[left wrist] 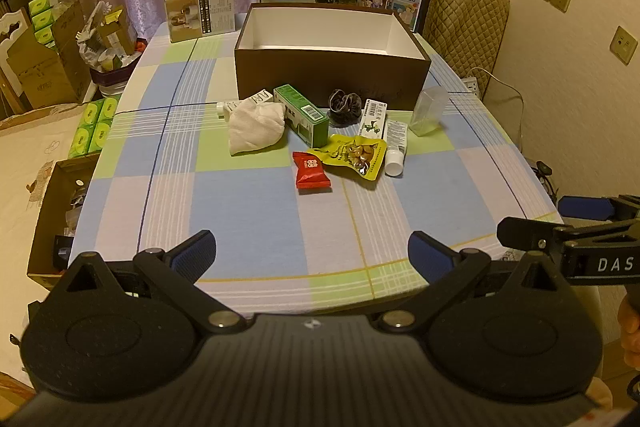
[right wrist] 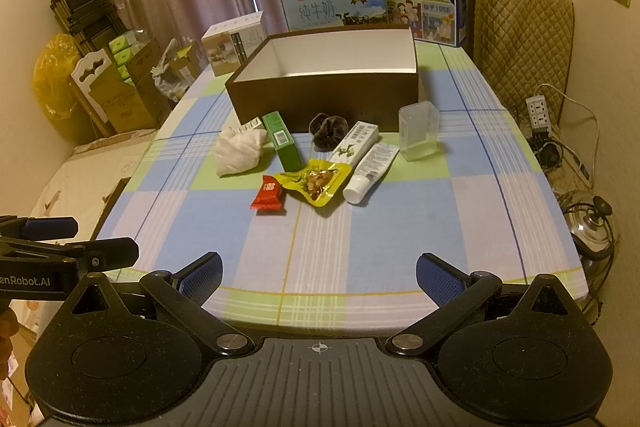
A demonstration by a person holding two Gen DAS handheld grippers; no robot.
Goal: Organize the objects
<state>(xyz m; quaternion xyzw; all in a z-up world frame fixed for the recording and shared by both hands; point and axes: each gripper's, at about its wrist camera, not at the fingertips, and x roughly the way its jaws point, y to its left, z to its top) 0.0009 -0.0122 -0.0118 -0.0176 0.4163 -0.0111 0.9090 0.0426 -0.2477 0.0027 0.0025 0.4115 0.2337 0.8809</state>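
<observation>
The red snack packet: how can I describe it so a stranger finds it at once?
Start at the big brown box on the checked tablecloth. Small items lie in front of it; the red snack packet is nearest the grippers, touching the yellow snack pouch. Nothing else there is red.

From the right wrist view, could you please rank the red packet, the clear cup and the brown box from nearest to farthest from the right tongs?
1. Red packet, front, left of centre.
2. Clear cup, right.
3. Brown box, behind.
</observation>
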